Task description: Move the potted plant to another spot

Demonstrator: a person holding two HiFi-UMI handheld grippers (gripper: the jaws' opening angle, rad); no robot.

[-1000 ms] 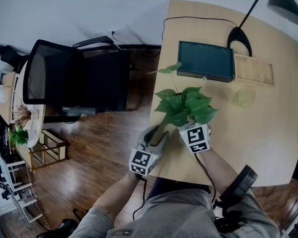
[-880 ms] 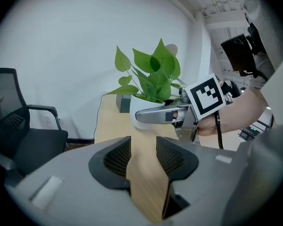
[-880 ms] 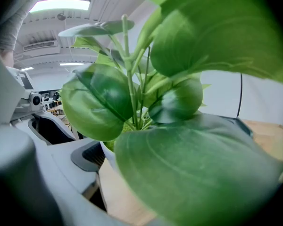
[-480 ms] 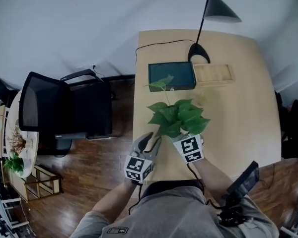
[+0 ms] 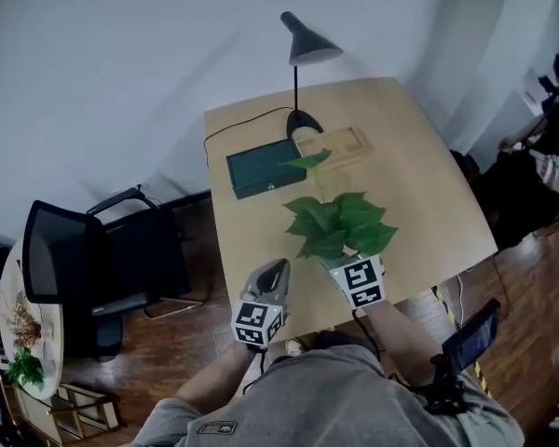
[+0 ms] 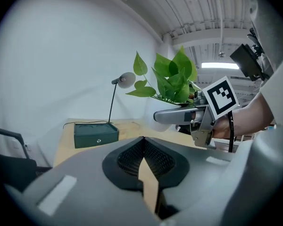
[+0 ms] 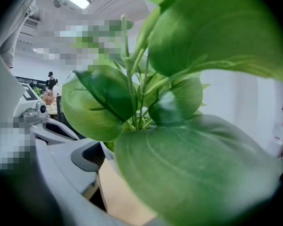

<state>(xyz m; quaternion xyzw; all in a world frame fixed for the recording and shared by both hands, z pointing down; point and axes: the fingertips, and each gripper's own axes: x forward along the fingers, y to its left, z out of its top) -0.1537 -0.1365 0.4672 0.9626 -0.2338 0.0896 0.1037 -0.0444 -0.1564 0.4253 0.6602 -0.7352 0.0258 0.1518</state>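
The potted plant (image 5: 340,223), with broad green leaves and a white pot, hangs above the near edge of the light wooden table (image 5: 419,194). My right gripper (image 5: 347,257) is shut on the pot, its fingertips hidden under the leaves. Those leaves (image 7: 188,126) fill the right gripper view. In the left gripper view the plant (image 6: 172,79) and the right gripper (image 6: 179,116) show up high on the right. My left gripper (image 5: 273,270) is left of the pot and clear of it. Its jaws (image 6: 142,145) are shut with nothing between them.
At the table's far end lie a dark green box (image 5: 265,168), a wooden tray (image 5: 340,142) and a black desk lamp (image 5: 300,49) with a cable. A black office chair (image 5: 84,259) stands left of the table. A person (image 5: 554,110) is at the far right.
Both grippers have risen and the plant has come up off the table with the right one. The left gripper, open beside the pot before, has shut and drawn away from it.
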